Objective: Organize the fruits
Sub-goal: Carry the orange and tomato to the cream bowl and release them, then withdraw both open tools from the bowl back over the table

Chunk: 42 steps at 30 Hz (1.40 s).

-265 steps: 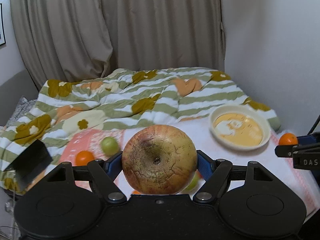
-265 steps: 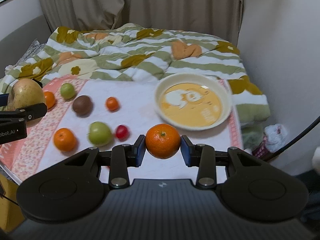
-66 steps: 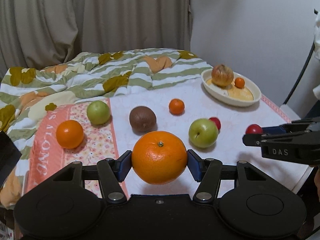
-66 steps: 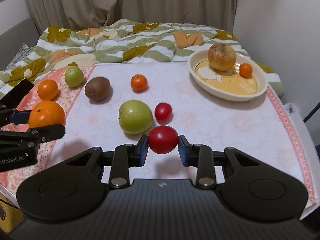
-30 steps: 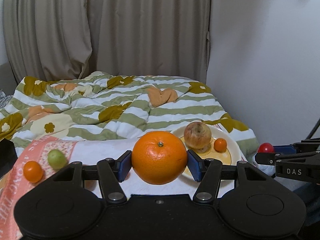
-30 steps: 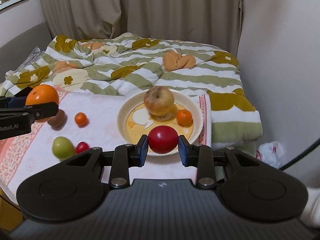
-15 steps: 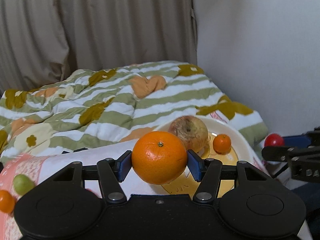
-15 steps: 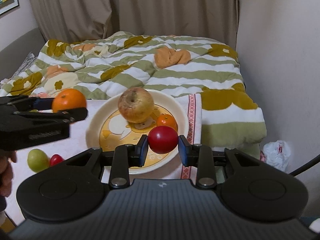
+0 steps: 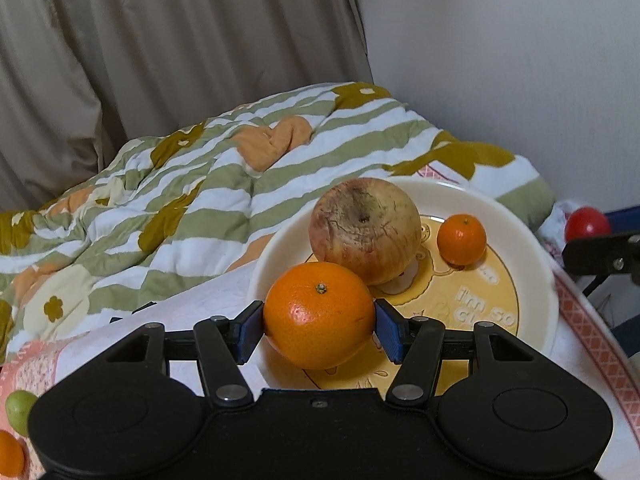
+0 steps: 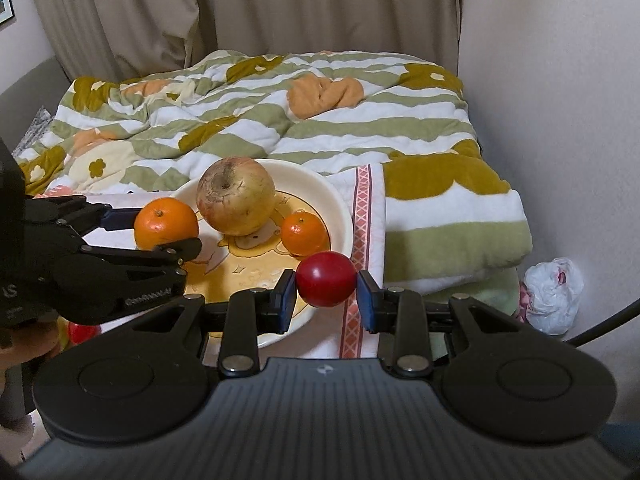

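L tool clenched on big orange, pads pressing both sides; orange sits low over the bowl at its 8 o'clock edge, can't tell if it touches the bottom. R tool clenched on red fruit, held over bowl rim at approx 4 o'clock in R wrist view. In bowl: blotchy apple near centre w/ small mandarin at its 3 o'clock, just beside. Bowl on table w/ white cloth, striped flower blanket behind at 12. Green fruit and another orange at 8 o'clock, far edge of L view.
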Each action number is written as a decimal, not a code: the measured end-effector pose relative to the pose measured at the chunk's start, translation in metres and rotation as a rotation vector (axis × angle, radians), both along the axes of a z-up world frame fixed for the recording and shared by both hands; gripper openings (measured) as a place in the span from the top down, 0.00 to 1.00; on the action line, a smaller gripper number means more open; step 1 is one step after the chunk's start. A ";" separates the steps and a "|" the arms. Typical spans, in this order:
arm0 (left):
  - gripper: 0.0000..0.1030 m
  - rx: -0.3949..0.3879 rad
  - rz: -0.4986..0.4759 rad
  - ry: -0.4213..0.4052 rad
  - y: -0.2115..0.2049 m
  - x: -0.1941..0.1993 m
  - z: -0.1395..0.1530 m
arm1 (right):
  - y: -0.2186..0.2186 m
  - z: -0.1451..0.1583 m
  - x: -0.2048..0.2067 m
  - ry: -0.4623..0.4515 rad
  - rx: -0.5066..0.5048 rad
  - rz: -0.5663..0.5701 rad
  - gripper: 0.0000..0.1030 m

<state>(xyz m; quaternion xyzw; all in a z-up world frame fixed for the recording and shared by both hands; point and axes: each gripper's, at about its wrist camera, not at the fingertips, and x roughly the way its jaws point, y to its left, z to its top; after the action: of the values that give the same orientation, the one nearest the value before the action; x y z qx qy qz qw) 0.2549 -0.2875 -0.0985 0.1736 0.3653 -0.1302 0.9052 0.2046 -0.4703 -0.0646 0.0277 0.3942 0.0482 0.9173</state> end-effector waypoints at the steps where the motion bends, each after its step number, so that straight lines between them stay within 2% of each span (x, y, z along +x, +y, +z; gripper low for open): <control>1: 0.38 0.007 -0.002 0.002 -0.002 0.001 -0.002 | 0.000 -0.001 0.000 0.002 0.000 -0.002 0.54; 3: 0.37 0.015 -0.005 0.004 -0.003 0.001 -0.003 | -0.002 -0.002 0.000 0.003 0.000 -0.007 0.54; 5: 0.20 0.021 -0.017 -0.022 -0.005 -0.002 -0.001 | -0.003 -0.002 0.000 0.004 -0.001 -0.014 0.54; 6: 0.02 0.037 -0.025 -0.039 -0.006 -0.004 0.001 | -0.004 -0.001 0.000 0.003 0.000 -0.017 0.54; 7: 0.00 0.055 -0.031 -0.061 -0.008 -0.007 0.004 | -0.004 0.000 0.000 0.000 0.000 -0.020 0.54; 8: 0.00 0.068 -0.036 -0.072 -0.008 -0.010 0.006 | -0.005 0.002 -0.001 -0.003 0.001 -0.022 0.54; 11: 0.00 0.063 -0.039 -0.039 -0.003 -0.014 0.009 | -0.006 0.006 0.000 -0.010 0.000 -0.020 0.54; 22: 0.00 -0.122 0.032 0.068 0.031 -0.039 0.031 | 0.018 -0.007 0.022 0.027 -0.037 0.076 0.54; 29: 0.00 -0.175 0.075 0.074 0.045 -0.048 0.037 | 0.041 -0.033 0.041 0.062 -0.101 0.142 0.54; 35: 0.00 -0.171 0.094 0.066 0.056 -0.052 0.038 | 0.051 -0.038 0.043 0.056 -0.133 0.174 0.52; 37: 0.00 -0.171 0.098 0.065 0.058 -0.054 0.039 | 0.052 -0.034 0.037 0.028 -0.136 0.184 0.36; 38: 0.00 -0.171 0.101 0.063 0.059 -0.055 0.040 | 0.051 -0.031 0.034 0.006 -0.137 0.184 0.22; 39: 0.00 -0.170 0.101 0.057 0.060 -0.057 0.042 | 0.051 -0.027 0.030 -0.016 -0.138 0.180 0.12; 40: 0.00 -0.169 0.101 0.051 0.060 -0.058 0.043 | 0.050 -0.025 0.027 -0.029 -0.138 0.177 0.05; 42: 0.00 -0.168 0.101 0.041 0.061 -0.062 0.046 | 0.049 -0.021 0.023 -0.036 -0.132 0.170 0.03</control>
<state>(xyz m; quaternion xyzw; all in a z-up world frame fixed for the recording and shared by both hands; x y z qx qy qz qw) 0.1929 -0.2263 -0.0525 0.0756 0.3797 -0.1181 0.9144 0.2276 -0.4218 -0.0853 -0.0673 0.3809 0.1002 0.9167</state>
